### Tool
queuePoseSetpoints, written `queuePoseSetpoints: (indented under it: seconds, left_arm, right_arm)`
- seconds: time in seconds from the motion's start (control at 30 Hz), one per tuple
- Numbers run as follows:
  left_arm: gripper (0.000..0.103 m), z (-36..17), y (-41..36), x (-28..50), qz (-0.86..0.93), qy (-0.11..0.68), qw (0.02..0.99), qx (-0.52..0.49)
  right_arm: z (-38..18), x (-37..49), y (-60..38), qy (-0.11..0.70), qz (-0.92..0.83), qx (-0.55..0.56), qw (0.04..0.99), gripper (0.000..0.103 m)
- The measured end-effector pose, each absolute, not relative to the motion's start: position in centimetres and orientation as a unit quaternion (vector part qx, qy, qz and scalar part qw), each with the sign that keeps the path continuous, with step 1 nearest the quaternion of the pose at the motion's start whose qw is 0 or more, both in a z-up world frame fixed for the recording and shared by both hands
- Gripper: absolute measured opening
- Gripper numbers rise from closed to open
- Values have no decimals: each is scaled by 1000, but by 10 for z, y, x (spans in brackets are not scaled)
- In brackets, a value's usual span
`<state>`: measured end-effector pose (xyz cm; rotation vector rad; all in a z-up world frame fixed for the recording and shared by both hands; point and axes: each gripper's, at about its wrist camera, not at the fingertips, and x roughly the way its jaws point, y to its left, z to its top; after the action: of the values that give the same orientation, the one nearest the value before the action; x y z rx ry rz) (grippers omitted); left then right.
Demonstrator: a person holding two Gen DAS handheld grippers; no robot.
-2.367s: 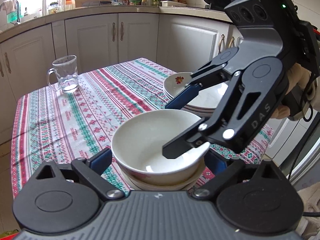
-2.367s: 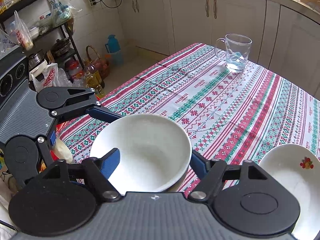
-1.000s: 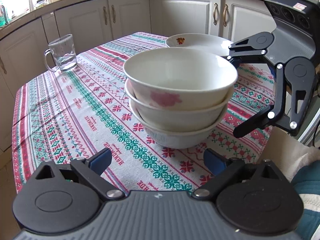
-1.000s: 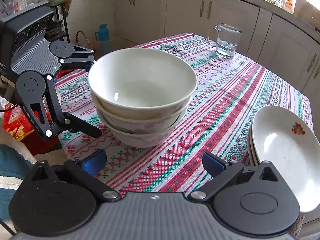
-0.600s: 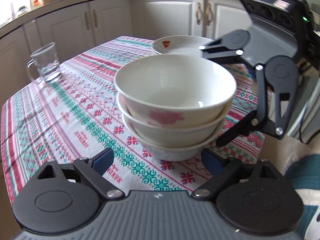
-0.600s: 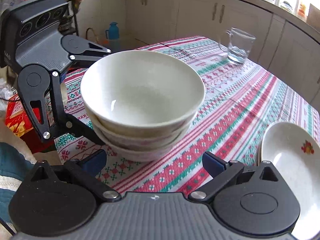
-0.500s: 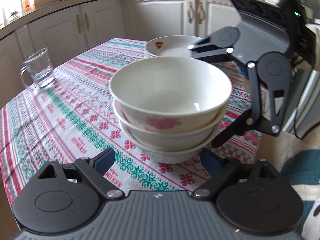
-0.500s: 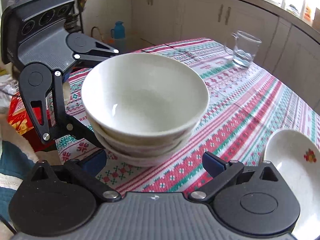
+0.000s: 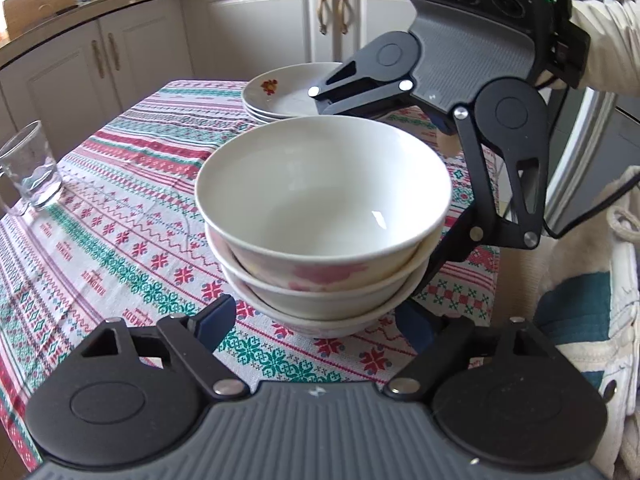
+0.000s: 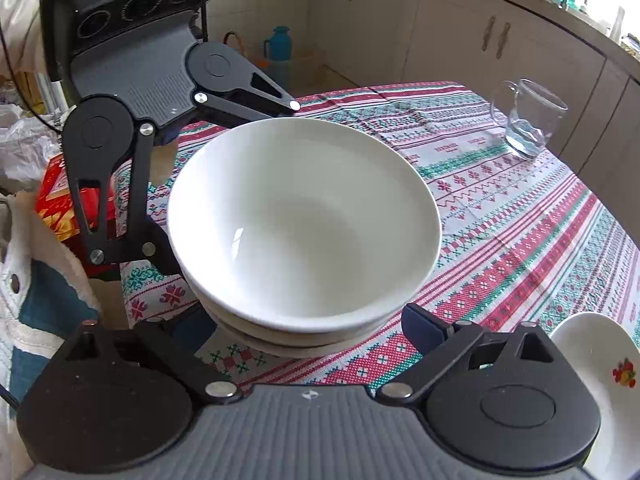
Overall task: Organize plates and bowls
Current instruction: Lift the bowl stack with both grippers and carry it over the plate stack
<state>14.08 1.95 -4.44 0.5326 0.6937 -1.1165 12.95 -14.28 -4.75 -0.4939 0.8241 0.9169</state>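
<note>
A stack of three white bowls (image 9: pixel 324 216) stands on the patterned tablecloth (image 9: pixel 120 216), also in the right wrist view (image 10: pixel 304 224). My left gripper (image 9: pixel 316 320) is open, its fingers on either side of the stack's base. My right gripper (image 10: pixel 308 328) is open and straddles the stack from the opposite side; its body shows in the left wrist view (image 9: pixel 472 80). A stack of white plates with a fruit print (image 9: pixel 292 92) sits behind the bowls, also at the right wrist view's edge (image 10: pixel 604 364).
A glass mug (image 9: pixel 30 176) stands at the table's far left, also in the right wrist view (image 10: pixel 528 120). White cabinets (image 9: pixel 256 32) run behind the table. A red package (image 10: pixel 60 204) and bags lie on the floor beyond the table edge.
Both grippers have moved closer to the bowl stack and a little higher, so their fingers now flank it. The bowls and plates have not moved.
</note>
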Motion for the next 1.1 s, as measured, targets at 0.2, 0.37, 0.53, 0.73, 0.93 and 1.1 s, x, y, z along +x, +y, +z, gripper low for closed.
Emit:
queuePoseSetpoints:
  seconds: [0.2, 0.37, 0.53, 0.73, 0.93, 1.1]
  left_arm:
    - [85, -44, 17, 146, -526, 319, 746, 256]
    - [85, -41, 16, 146, -535, 318, 737, 265]
    - [83, -39, 15, 146, -543, 319, 729, 268]
    - [83, -40, 14, 150, -547, 320, 726, 268]
    - [83, -39, 13, 152, -555, 318, 717, 277]
    - [84, -39, 12, 156, -564, 317, 708, 281]
  right_arm:
    - [-48, 132, -142, 387, 436, -231, 779, 98]
    - [-48, 134, -141, 390, 443, -232, 774, 96]
    - [-46, 134, -141, 393, 448, -233, 769, 93]
    - [-46, 135, -141, 396, 454, -231, 764, 92]
    - [-46, 135, -141, 395, 458, -237, 760, 92]
    - [-47, 137, -140, 397, 465, -238, 755, 92]
